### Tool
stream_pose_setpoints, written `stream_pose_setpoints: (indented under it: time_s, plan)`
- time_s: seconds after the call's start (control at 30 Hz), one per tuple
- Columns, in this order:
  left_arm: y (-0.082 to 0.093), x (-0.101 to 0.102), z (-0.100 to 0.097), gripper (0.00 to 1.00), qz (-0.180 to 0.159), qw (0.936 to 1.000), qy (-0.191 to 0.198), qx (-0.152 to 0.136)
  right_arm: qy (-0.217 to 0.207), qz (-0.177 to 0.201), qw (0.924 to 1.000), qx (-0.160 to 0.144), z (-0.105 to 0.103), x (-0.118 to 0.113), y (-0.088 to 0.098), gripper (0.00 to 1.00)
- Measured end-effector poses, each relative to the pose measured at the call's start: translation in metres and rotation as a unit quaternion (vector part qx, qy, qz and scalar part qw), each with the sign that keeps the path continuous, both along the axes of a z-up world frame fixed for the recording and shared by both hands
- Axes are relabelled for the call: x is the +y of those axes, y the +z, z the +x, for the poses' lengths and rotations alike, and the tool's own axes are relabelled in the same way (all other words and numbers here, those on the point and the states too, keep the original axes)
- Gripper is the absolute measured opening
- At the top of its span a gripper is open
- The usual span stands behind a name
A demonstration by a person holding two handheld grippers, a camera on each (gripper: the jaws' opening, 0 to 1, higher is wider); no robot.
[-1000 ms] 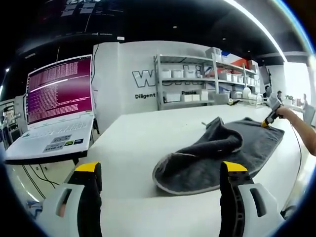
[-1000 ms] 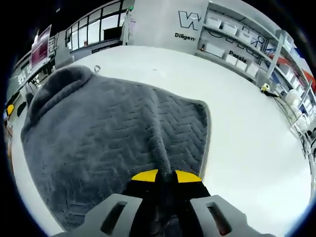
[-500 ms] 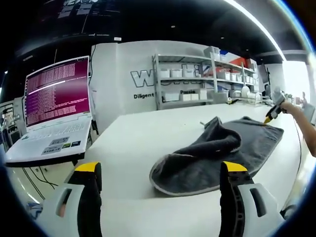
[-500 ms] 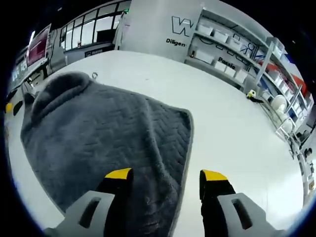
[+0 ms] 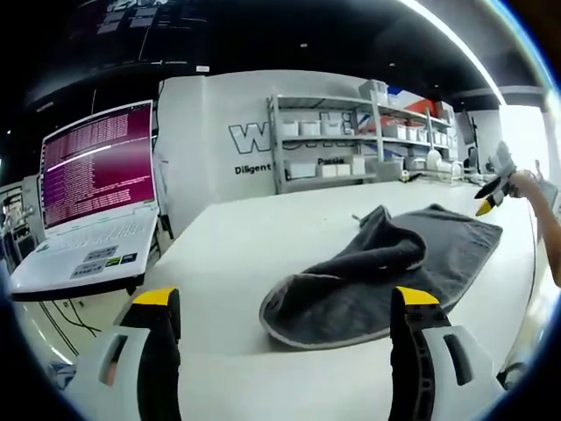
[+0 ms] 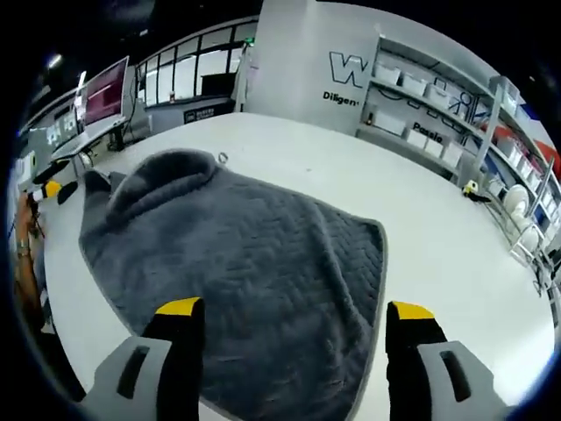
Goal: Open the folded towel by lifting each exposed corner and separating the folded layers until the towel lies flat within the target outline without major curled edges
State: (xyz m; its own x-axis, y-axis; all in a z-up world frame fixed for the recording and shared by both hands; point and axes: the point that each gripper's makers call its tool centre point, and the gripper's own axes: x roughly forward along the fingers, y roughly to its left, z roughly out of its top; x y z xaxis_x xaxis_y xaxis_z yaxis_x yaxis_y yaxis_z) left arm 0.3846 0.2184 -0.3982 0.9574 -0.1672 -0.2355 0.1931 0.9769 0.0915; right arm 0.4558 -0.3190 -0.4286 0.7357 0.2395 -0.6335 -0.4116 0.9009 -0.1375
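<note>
L gripper (image 5: 285,311): two black jaws w/ yellow tips, each backed by a pale grey moulded shell w/ an oval slot; thin cable runs off low at the L side. R gripper (image 6: 296,324): same build, black jaws, yellow tips, grey slotted shells. In the left gripper view the R gripper shows small at far R, grey body w/ yellow tip, on a bare forearm (image 5: 548,224), no sleeve visible.
</note>
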Motion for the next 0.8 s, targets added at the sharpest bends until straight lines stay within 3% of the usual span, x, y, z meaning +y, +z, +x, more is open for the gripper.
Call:
stream_pose_setpoints:
  time_s: [0.17, 0.8]
  plan:
    - [-0.001, -0.001, 0.001, 0.99, 0.000, 1.0000, -0.001, 0.002, 0.017, 0.003, 0.9998, -0.008, -0.011, 0.016, 0.005, 0.99]
    - [-0.002, -0.010, 0.004, 0.99, 0.004, 0.9999, -0.012, 0.007, 0.094, 0.033, 0.9948, -0.020, -0.052, 0.079, -0.001, 0.99]
